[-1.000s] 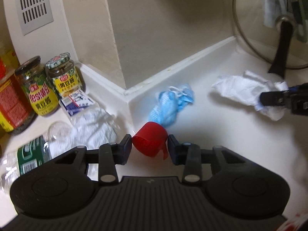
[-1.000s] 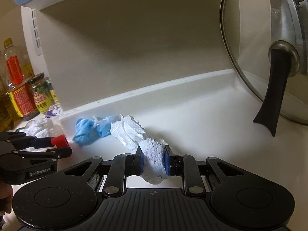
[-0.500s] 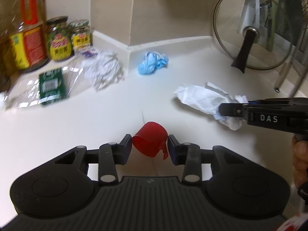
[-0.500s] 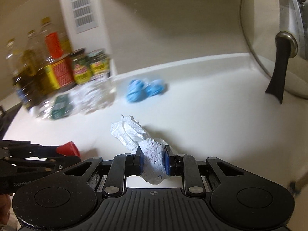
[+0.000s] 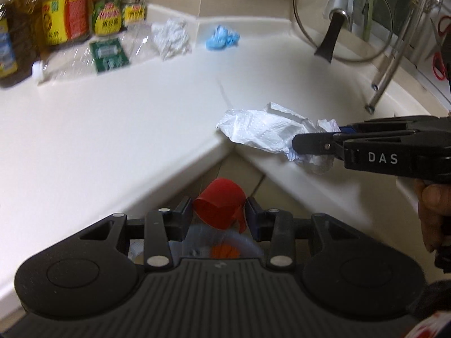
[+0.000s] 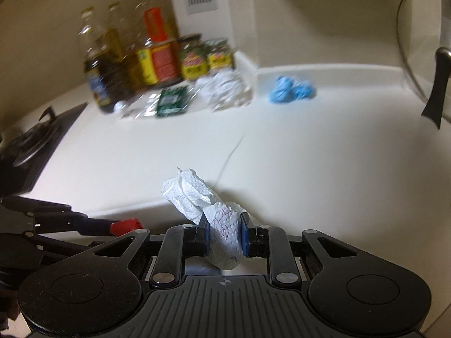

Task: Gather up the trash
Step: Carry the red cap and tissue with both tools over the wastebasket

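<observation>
A red cap [image 5: 221, 207] is being gripped between the fingers of the left gripper [image 5: 219, 216], off the edge of the white counter [image 5: 112, 129]. A crumpled paper towel [image 6: 208, 211] is being pinched by the right gripper [image 6: 224, 239] — above the counter edge. A blue wad [image 6: 291, 91] is lying near the back wall.

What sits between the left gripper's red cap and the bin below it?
Nothing visible. The left gripper holds the red cap past the counter edge, and directly beneath it a blurred container shows through the gap. Whether that is the bin, the blur leaves unclear.
</observation>
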A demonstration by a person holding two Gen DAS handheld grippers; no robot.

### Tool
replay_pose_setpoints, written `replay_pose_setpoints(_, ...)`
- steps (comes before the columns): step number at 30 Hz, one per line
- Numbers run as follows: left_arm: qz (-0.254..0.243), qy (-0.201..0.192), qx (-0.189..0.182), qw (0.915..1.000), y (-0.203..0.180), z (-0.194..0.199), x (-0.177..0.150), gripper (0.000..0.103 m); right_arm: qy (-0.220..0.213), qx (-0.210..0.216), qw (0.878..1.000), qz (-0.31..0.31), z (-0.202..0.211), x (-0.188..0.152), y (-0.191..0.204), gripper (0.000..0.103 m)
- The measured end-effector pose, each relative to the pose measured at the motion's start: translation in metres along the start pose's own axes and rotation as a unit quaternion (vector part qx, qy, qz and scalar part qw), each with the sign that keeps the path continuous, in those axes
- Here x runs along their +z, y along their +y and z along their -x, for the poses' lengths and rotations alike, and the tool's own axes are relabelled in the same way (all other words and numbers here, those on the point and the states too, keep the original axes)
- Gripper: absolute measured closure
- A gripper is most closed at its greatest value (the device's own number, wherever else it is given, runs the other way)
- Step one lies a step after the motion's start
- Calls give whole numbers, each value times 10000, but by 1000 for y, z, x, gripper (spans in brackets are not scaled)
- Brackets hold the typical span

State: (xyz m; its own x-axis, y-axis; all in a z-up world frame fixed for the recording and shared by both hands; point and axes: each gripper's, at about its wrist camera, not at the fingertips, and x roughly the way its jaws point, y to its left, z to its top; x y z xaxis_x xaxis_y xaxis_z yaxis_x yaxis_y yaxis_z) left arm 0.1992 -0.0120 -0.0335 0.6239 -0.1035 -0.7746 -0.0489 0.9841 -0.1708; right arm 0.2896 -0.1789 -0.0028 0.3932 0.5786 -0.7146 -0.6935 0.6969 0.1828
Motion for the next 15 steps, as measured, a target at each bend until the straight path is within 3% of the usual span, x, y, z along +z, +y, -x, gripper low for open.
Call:
replay_pose_setpoints(8, -20, 498, -28, 9988, 18, -4, -45, 67, 466, 78, 9988, 104, -10, -36, 39, 82)
replay_pose_setpoints(15, -55, 703, 149, 9974, 30, -26, -66, 67, 833, -411, 9951, 348, -45, -72, 56, 82)
